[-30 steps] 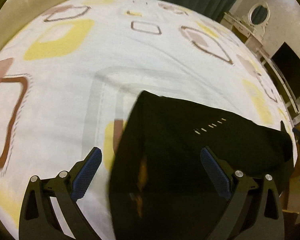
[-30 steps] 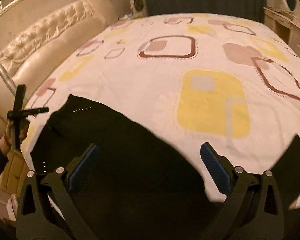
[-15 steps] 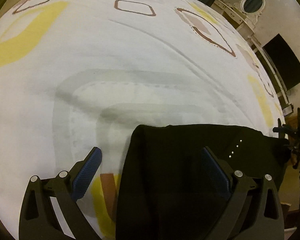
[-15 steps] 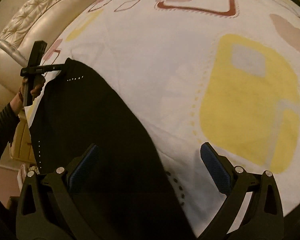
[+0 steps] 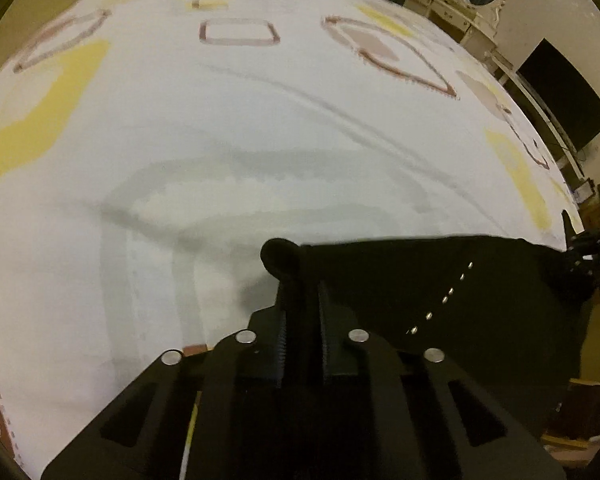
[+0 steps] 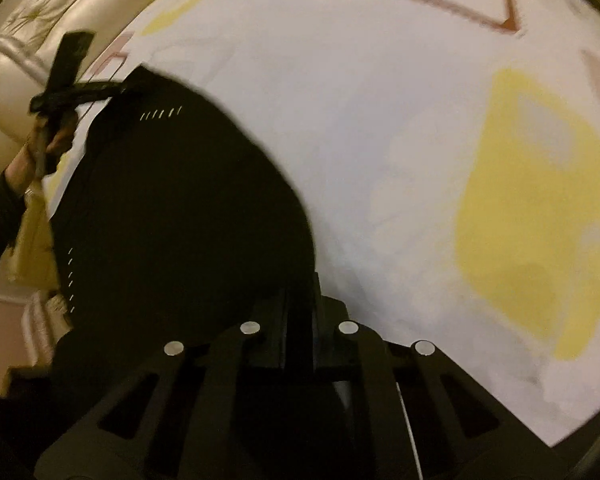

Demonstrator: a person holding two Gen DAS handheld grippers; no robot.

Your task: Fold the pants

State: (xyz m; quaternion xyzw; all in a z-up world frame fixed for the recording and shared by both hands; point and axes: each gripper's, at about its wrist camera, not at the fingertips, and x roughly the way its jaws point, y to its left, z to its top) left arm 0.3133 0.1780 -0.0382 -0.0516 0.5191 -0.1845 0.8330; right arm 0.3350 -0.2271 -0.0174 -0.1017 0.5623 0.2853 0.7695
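On a bed spread with a white sheet (image 5: 260, 128) printed in yellow and brown squares, we pinch black pants (image 5: 440, 288) at two corners. Our left gripper (image 5: 300, 304) clamps the near-left corner, its jaws narrow on the cloth; our right gripper (image 6: 300, 320) clamps the pants' near-right edge likewise.

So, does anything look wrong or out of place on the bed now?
Nothing stands out. The black pants lie flat on the patterned bedsheet, and each gripper, left and right, is shut on a corner.
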